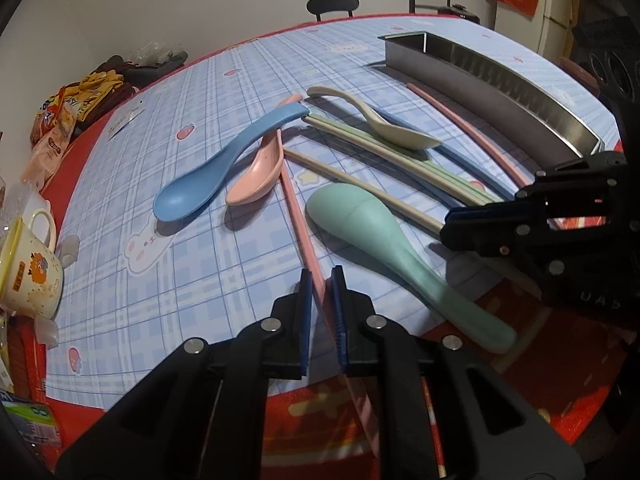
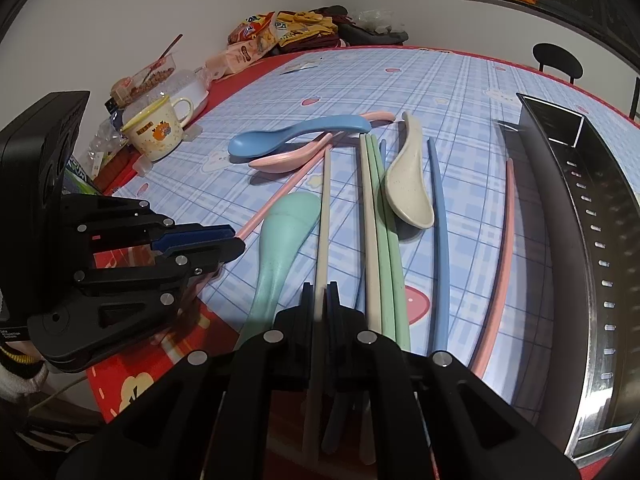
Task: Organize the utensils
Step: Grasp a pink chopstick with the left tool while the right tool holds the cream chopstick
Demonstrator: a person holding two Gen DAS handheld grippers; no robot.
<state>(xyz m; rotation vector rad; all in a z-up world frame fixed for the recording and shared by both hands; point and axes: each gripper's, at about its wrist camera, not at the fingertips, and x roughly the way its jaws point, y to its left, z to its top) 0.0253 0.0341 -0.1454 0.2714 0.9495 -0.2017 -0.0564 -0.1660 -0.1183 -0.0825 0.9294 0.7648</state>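
Observation:
My left gripper [image 1: 322, 280] sits low in the left wrist view, shut on a pink chopstick [image 1: 296, 216] that runs up towards the pink spoon [image 1: 256, 180]. In the right wrist view my right gripper [image 2: 319, 292] is shut on a beige chopstick [image 2: 325, 208] lying beside the green spoon [image 2: 288, 220]. On the blue checked cloth also lie a blue spoon [image 1: 208, 184], a beige spoon [image 2: 408, 184], a pair of green chopsticks [image 2: 384, 240] and a blue chopstick [image 2: 440, 240]. A second pink chopstick [image 2: 504, 260] lies along the long steel tray [image 2: 580, 220].
A cream mug [image 1: 32, 276] and snack packets [image 1: 60, 120] crowd the table's left edge. A black chair [image 1: 332, 4] stands beyond the far edge. The red border of the tablecloth [image 1: 560, 360] marks the near edge, under both grippers.

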